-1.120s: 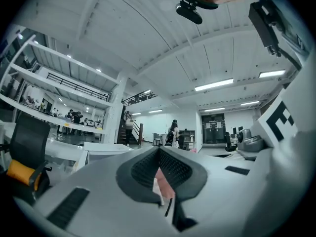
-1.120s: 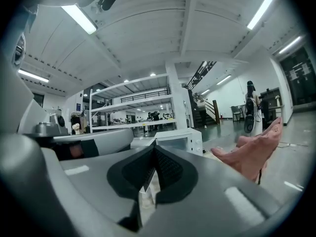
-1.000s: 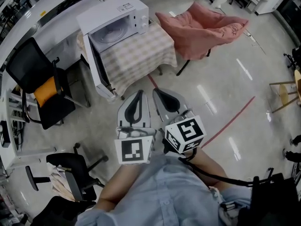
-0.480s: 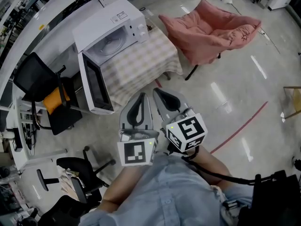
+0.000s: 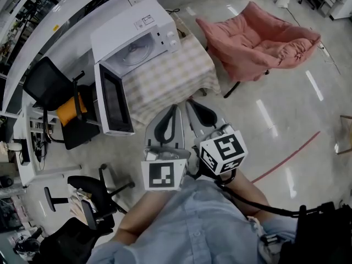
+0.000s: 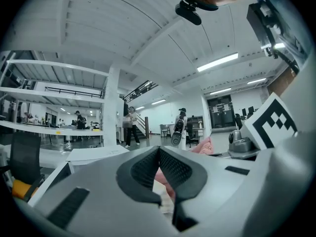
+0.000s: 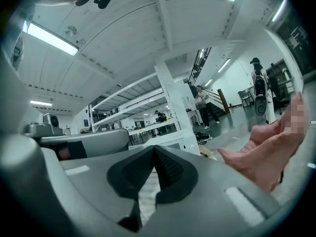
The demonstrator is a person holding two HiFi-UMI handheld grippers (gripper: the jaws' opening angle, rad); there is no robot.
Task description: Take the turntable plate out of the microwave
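In the head view a white microwave (image 5: 135,26) stands on a table with a checked cloth (image 5: 176,73), its door (image 5: 113,100) swung open to the left. The glass turntable plate (image 5: 133,51) lies inside the cavity. My left gripper (image 5: 174,109) and right gripper (image 5: 190,103) are held side by side, pointing at the table's near edge, well short of the microwave. Both are shut with nothing in them. In the left gripper view the pads meet at the left gripper (image 6: 159,149). In the right gripper view the right gripper (image 7: 154,148) is likewise shut.
A pink padded chair (image 5: 258,40) stands right of the table. A black office chair with an orange cushion (image 5: 60,100) stands left of the microwave door, and another black chair (image 5: 91,194) is nearer me. Several people stand far off in the hall (image 6: 129,127).
I have walked toward the table with both grippers held side by side. The microwave and its open door now lie nearer the gripper tips. Both grippers stay shut.
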